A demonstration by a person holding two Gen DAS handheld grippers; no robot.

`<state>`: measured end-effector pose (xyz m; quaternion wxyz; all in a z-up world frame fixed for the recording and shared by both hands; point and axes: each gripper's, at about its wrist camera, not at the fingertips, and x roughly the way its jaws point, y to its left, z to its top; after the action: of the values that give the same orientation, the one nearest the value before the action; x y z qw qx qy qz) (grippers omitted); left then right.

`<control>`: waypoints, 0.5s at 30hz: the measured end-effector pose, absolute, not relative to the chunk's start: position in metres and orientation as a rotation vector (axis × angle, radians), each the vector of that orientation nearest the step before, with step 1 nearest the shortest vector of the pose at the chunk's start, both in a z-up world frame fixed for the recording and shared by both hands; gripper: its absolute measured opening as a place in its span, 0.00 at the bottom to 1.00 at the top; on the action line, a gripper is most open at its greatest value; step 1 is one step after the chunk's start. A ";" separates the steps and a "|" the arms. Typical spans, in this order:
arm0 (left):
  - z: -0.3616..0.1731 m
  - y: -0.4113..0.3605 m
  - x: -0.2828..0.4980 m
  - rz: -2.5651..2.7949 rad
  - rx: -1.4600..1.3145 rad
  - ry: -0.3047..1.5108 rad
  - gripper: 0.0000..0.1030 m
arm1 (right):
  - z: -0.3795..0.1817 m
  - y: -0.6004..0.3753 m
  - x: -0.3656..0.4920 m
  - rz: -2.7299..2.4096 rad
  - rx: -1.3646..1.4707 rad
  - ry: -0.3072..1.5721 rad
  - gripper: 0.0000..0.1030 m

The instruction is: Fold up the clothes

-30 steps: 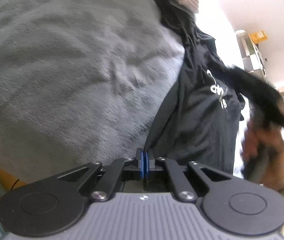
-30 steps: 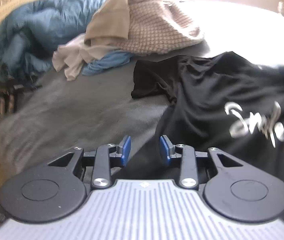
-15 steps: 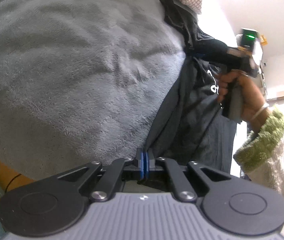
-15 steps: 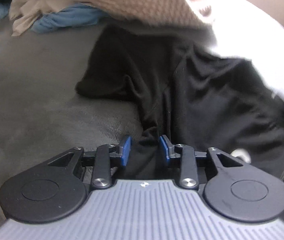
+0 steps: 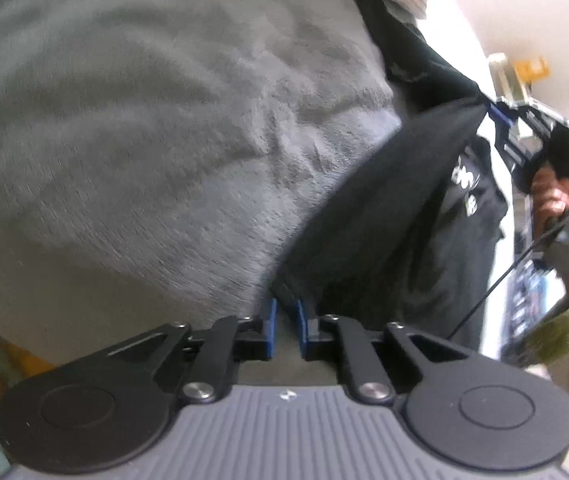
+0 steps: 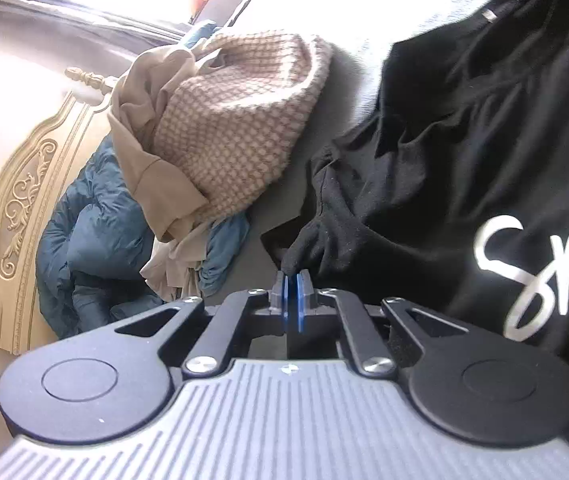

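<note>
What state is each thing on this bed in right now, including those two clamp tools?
Black T-shirt: rumpled, partly lifted off the bed, not yet folded.
Left hand-held gripper: jaws opening, shirt hem at the gap between its fingertips.
Right hand-held gripper: shut on a pinch of the shirt's fabric.
Clothes pile: heaped, unfolded.
Blue quilt: bunched against the headboard.
Grey blanket: spread over the bed, slightly creased.

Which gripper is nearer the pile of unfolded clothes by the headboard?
Right. The right gripper, shut on the black T-shirt, sits just short of the clothes pile. The left gripper, jaws opening at the shirt's lower edge, is far down the bed.
</note>
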<state>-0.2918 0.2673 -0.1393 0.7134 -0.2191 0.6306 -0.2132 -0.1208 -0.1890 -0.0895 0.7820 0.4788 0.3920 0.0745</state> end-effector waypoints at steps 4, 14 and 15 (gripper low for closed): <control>-0.119 0.258 -0.294 -0.527 -0.368 1.308 0.21 | -0.096 -0.190 -0.125 0.166 1.072 0.838 0.02; -0.106 0.168 -0.286 -0.704 0.005 1.116 0.25 | -0.096 -0.193 -0.120 0.192 1.090 0.834 0.02; -0.108 0.163 -0.285 -0.704 0.034 1.115 0.24 | -0.096 -0.193 -0.120 0.193 1.089 0.834 0.02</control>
<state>-0.2854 0.1625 -0.1083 0.7903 0.0160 0.5179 -0.3271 -0.1201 -0.1931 -0.0955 0.7696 0.5020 0.3844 0.0891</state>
